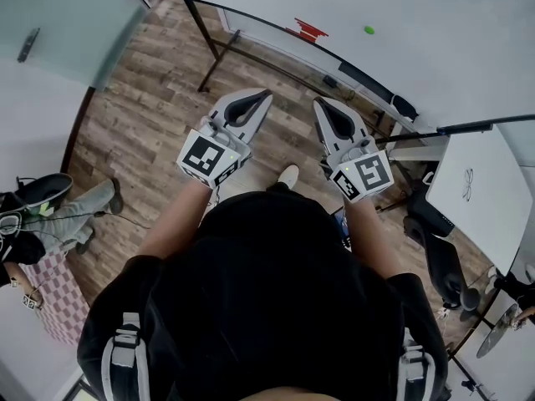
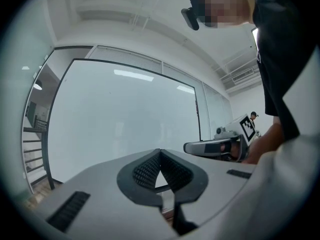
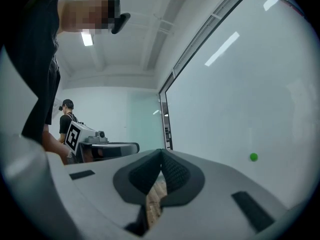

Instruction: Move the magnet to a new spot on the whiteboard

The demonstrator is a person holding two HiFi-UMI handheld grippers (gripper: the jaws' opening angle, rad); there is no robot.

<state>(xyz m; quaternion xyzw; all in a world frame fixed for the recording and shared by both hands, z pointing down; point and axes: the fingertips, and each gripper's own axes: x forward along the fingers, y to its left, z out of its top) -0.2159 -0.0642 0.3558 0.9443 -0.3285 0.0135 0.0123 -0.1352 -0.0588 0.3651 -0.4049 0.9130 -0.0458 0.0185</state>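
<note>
task not started: green magnet (image 1: 369,30) sits on the whiteboard (image 1: 435,48), ahead and to the right of the right hand-held gripper (image 1: 322,104), well apart. right and left hand-held gripper (image 1: 261,98) both have jaws together, empty. reach, grab and shift all left. wood floor (image 1: 142,115) below them, white walls.

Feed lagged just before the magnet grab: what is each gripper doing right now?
Left gripper: closed, nothing between the jaws.
Right gripper: closed, empty; the green magnet sits on the whiteboard.
</note>
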